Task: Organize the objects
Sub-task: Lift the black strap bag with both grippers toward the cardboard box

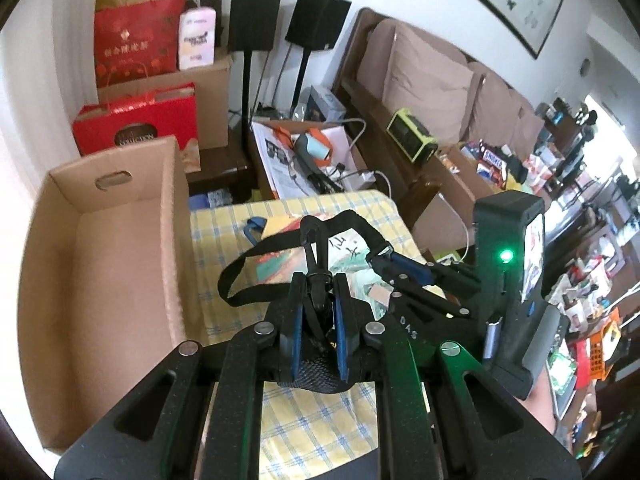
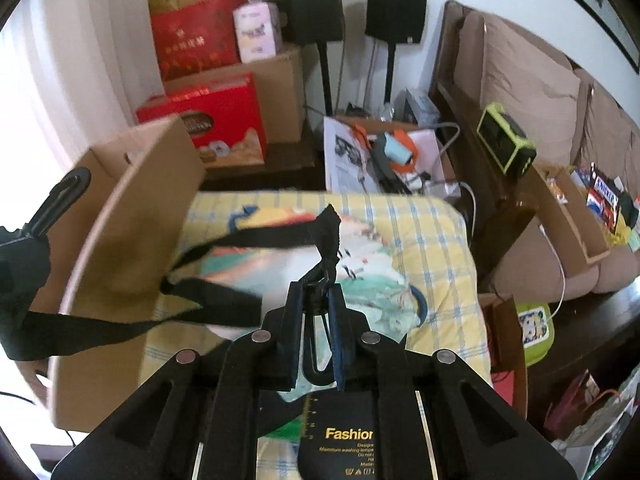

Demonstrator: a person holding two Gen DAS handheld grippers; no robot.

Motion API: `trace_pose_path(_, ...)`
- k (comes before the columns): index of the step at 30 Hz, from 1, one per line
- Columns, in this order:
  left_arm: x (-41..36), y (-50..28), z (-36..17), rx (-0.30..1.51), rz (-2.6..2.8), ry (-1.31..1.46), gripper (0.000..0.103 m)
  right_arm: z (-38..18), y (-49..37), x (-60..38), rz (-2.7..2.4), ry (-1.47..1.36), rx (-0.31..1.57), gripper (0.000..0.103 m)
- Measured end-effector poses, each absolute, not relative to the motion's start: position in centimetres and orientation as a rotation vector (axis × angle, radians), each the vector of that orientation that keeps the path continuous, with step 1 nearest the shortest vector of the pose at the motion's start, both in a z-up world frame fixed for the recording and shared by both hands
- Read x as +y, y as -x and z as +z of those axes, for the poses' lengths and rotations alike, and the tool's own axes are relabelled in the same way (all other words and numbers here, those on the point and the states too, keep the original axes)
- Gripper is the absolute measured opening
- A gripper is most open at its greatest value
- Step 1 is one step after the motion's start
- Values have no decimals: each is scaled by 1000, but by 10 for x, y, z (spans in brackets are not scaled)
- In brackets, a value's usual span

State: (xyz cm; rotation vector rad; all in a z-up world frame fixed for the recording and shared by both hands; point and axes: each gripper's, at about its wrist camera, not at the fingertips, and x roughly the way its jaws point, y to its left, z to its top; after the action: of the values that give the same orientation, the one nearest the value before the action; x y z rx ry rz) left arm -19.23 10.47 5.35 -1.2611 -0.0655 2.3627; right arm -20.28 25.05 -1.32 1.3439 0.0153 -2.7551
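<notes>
Work surface is a table under a yellow-and-blue checked cloth, with colourful printed packets lying on it. An open cardboard box stands on its left side, hand-hole in the end wall. Room is cluttered: red gift boxes stacked on cartons in the far corner, two black speakers on stands against the wall, a brown sofa on the right loaded with snack boxes, and a low crate of papers and cables between table and sofa.

The task item is a black strap with plastic buckle ends, held up above the cloth between both tools.

Left gripper: clenched on a black buckle piece at one end of the strap. Right gripper: clamped on the other end, where a cord and a knot of webbing stick up past the tips.

Left view only: the right tool from outside, green LED lit, fingers pinching the strap end; also the box interior and a framed picture on the wall. Right view only: the left end's buckle at far left, strap looping across in front of the box wall, and a black "Fashion" label under the tool.
</notes>
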Motion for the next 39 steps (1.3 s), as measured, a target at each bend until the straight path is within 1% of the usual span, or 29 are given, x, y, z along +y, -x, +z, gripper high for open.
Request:
trace_pose_path(10, 66, 172, 117, -64, 2437, 1173, 12, 59, 184, 219, -2742, -1176, 23, 11)
trace_pose_path(23, 23, 169, 211, -64, 2585, 1037, 12, 166, 180, 158, -2733, -960, 162, 11)
trace_pose_path(31, -11, 171, 231, -74, 2652, 1048, 12, 209, 180, 117, -2677, -881, 189, 11)
trace_pose_path(39, -44, 168, 232, -79, 2712, 1078, 12, 225, 175, 62, -2586, -848, 181, 11)
